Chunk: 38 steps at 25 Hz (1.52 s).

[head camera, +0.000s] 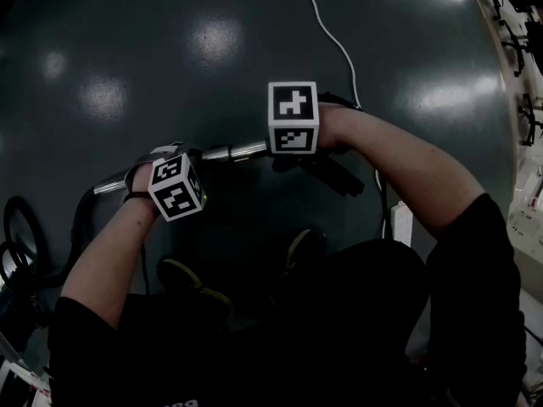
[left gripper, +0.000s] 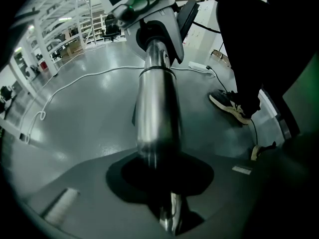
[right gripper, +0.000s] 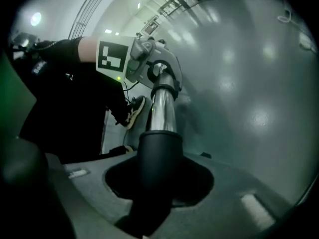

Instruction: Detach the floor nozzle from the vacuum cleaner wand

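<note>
The silver vacuum wand point(head camera: 222, 153) lies low over the dark floor, running from left to right between my hands. My left gripper point(head camera: 159, 166) is shut on the wand's bare metal point(left gripper: 155, 108), which fills the gap between its jaws. My right gripper point(head camera: 316, 153) is shut on the black neck point(right gripper: 158, 158) of the floor nozzle point(head camera: 336, 175), where the metal tube point(right gripper: 160, 111) enters it. The nozzle shows only as a dark shape under my right hand. Each gripper view looks along the wand to the other gripper point(left gripper: 149, 19) point(right gripper: 149, 63).
A white cable point(head camera: 327, 34) curves over the shiny floor beyond the wand. The person's shoes point(head camera: 193, 283) point(head camera: 302, 248) stand just below the wand. A black hose coil point(head camera: 20, 229) lies at the left edge, and racks point(head camera: 519, 66) line the right edge.
</note>
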Each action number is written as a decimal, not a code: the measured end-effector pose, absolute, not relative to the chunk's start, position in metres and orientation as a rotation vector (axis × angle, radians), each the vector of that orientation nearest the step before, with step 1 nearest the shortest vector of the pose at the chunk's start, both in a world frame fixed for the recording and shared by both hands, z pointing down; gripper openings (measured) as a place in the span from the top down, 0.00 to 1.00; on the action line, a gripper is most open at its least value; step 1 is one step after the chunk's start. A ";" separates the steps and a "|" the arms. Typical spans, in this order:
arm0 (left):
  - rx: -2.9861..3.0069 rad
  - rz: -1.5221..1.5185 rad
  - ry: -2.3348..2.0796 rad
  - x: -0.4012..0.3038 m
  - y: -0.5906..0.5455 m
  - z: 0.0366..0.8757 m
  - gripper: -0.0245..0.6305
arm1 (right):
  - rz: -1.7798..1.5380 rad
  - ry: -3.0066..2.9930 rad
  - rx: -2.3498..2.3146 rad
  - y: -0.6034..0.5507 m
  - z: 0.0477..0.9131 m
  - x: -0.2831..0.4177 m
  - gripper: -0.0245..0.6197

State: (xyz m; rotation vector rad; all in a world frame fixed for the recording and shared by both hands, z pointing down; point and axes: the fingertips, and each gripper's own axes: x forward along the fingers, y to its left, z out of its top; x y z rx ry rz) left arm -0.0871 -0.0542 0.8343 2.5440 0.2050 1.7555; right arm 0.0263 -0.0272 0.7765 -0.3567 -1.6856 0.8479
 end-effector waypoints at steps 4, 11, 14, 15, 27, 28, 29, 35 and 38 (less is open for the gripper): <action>2.516 1.710 0.237 -0.091 -0.048 0.835 0.79 | 0.512 -1.777 -0.246 -0.038 0.780 0.014 0.79; 2.438 1.574 0.281 -0.096 -0.043 0.836 0.79 | -0.460 -1.675 0.015 -0.088 0.791 0.019 0.79; 2.437 1.597 0.277 -0.097 -0.040 0.839 0.79 | -0.394 -1.713 0.014 -0.078 0.799 0.019 0.79; 2.439 1.607 0.276 -0.096 -0.039 0.841 0.79 | -0.286 -1.735 -0.014 -0.072 0.802 0.019 0.79; 2.530 1.685 0.216 -0.095 -0.048 0.839 0.79 | 0.529 -1.774 -0.239 -0.040 0.783 0.013 0.79; 2.526 1.681 0.215 -0.096 -0.047 0.839 0.79 | 0.441 -1.781 -0.218 -0.042 0.785 0.012 0.79; 2.522 1.675 0.217 -0.097 -0.047 0.839 0.79 | 0.331 -1.776 -0.188 -0.045 0.788 0.013 0.79; 2.485 1.569 0.235 -0.098 -0.051 0.833 0.79 | -0.527 -1.652 0.031 -0.094 0.787 0.020 0.79; 2.486 1.569 0.219 -0.097 -0.051 0.832 0.79 | -0.465 -1.678 0.038 -0.091 0.788 0.022 0.79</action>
